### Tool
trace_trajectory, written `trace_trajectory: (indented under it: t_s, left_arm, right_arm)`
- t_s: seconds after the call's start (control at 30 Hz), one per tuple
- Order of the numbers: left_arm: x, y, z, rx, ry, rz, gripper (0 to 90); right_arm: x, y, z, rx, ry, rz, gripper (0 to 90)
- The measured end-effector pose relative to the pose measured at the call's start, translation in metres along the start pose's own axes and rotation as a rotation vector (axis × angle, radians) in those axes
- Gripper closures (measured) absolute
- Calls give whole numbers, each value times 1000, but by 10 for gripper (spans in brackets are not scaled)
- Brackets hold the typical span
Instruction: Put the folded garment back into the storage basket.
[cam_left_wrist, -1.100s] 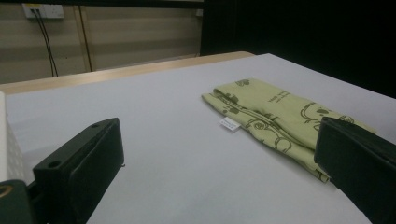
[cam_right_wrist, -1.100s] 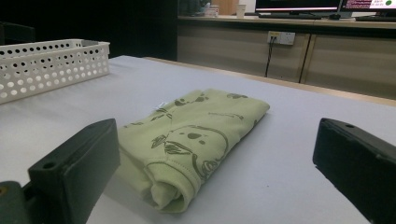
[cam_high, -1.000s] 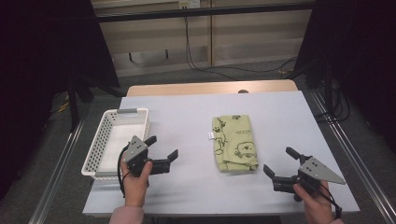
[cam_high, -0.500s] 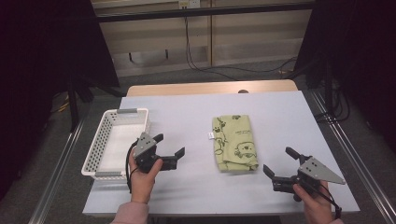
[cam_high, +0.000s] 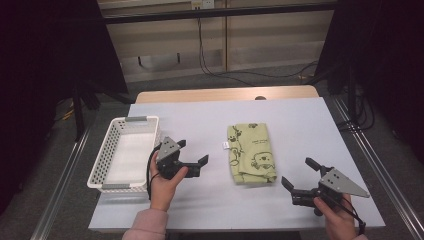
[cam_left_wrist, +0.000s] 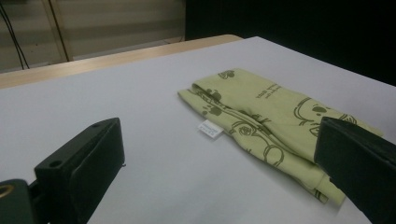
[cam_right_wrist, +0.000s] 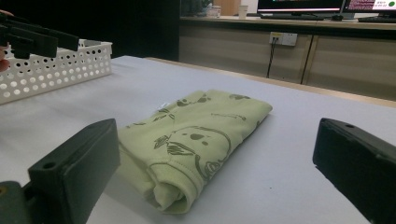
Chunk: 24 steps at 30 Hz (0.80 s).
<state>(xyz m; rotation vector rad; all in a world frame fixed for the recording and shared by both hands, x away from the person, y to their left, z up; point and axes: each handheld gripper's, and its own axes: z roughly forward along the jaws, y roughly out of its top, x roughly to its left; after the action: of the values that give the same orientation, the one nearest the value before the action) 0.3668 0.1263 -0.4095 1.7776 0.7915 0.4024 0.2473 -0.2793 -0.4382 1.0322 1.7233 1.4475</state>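
Note:
A folded light-green cloth (cam_high: 251, 153) with dark animal prints and a small white tag lies flat in the middle of the table. In the left gripper view the cloth (cam_left_wrist: 266, 121) is ahead and to the right of my open jaws. My left gripper (cam_high: 192, 151) stands open between the basket and the cloth, a short way left of the cloth. Near the front right of the table my right gripper (cam_high: 299, 172) is open too, its jaws pointing at the cloth's near end. The rolled fold of the cloth (cam_right_wrist: 196, 140) lies close in front of the right jaws. Neither holds anything.
A white perforated plastic basket (cam_high: 110, 152) stands at the left of the table, and its wall (cam_right_wrist: 51, 70) is seen beside the other gripper in the right gripper view. The pale grey tabletop (cam_high: 295, 125) has a wooden strip along its far edge. Cables hang behind the table.
My left gripper has moved right, away from the basket and toward the cloth. The right gripper has barely shifted. The cloth lies as before.

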Motion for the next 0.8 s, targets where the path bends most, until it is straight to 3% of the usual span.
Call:
trace_trajectory:
  t_s: [0.13, 0.2, 0.4, 0.47, 0.5, 0.8]
  left_arm:
    - [-2, 0, 4, -3, -8, -18, 20]
    - [-2, 1, 8, 6, -14, 3, 20]
    - [-3, 2, 15, 25, -23, 8, 20]
    - [-5, 3, 18, 17, -26, -12, 20]
    - [-5, 3, 19, 33, -25, 6, 20]
    - [-9, 5, 29, 48, -43, 6, 21]
  right_arm:
    - [0, 0, 0, -1, 7, 3, 2]
    - [0, 0, 1, -2, 9, -1, 3]
    - [0, 0, 1, -2, 10, -1, 5]
    - [0, 0, 1, -3, 10, -1, 5]
    - [0, 0, 1, -3, 10, -2, 6]
    - [1, 1, 1, -2, 9, -1, 6]
